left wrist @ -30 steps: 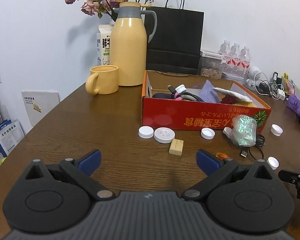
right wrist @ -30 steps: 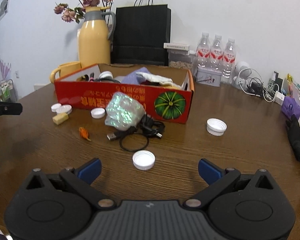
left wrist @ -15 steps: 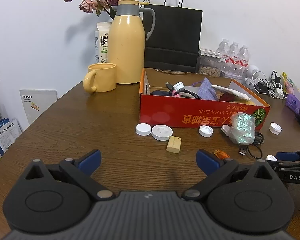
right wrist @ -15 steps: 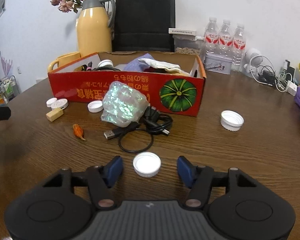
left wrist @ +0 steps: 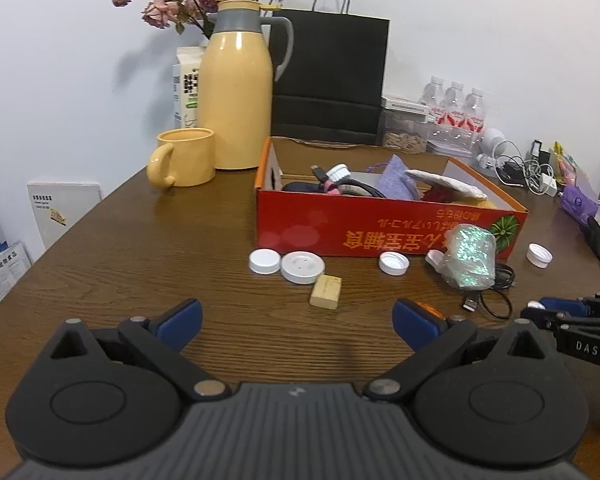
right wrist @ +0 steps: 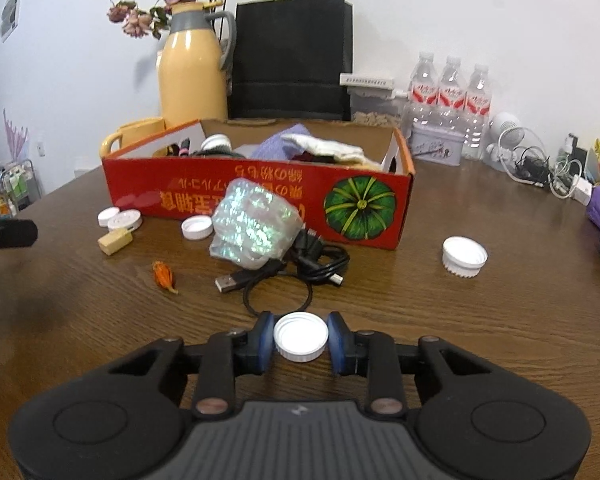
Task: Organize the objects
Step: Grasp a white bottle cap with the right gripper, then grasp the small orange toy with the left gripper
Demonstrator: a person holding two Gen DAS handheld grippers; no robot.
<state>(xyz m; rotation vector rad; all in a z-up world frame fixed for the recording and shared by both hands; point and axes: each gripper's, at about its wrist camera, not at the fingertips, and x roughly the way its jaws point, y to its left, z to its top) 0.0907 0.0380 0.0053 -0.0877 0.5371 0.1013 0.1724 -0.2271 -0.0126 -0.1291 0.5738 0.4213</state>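
My right gripper (right wrist: pixel 300 342) is shut on a white bottle cap (right wrist: pixel 300 338) that rests on the brown table; its blue pads touch both sides. My left gripper (left wrist: pixel 296 318) is open and empty above the table, short of a tan block (left wrist: pixel 326 291). A red cardboard box (right wrist: pixel 260 196) holds cables, a purple pouch and cloth. An iridescent bag (right wrist: pixel 254 226), a black USB cable (right wrist: pixel 300 264) and an orange dried flower (right wrist: pixel 164 274) lie before the box. More white caps (left wrist: pixel 394 263) lie nearby.
A yellow thermos (left wrist: pixel 236 92), a yellow mug (left wrist: pixel 184 158) and a black paper bag (left wrist: pixel 328 80) stand behind the box. Water bottles (right wrist: pixel 448 96) and chargers with cables (right wrist: pixel 540 164) crowd the far right. Another white cap (right wrist: pixel 464 257) lies right of the box.
My right gripper moved forward over the nearest white cap and closed its fingers on it. The left gripper stayed open and nearly still.
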